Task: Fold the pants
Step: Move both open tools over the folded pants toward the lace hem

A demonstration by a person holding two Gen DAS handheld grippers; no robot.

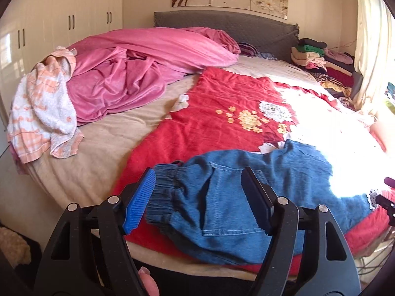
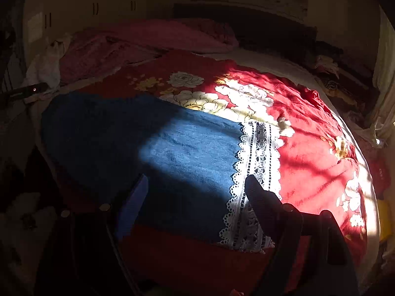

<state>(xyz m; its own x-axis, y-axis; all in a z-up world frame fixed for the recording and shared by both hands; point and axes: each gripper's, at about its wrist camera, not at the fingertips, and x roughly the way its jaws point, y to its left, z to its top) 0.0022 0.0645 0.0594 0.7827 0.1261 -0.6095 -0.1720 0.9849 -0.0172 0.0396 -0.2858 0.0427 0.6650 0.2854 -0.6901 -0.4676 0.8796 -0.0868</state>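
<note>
Blue denim pants [image 1: 246, 197] spread flat across the near part of a red floral quilt [image 1: 217, 128] on the bed [image 1: 103, 135], elastic waistband toward nine o'clock and white lace cuff [image 2: 254, 185] toward three o'clock, probably laid out so ready for a fold. Left gripper [image 1: 197, 202] hanging over the waistband end and right gripper [image 2: 195, 204] over the cuff end, both with jaws wide apart and gripping nothing. Soft, faintly creased cloth, half sunlit, half shadowed.

Home bedroom: bed [image 1: 103, 143], headboard [image 1: 222, 24], wardrobe [image 1: 74, 19].
</note>
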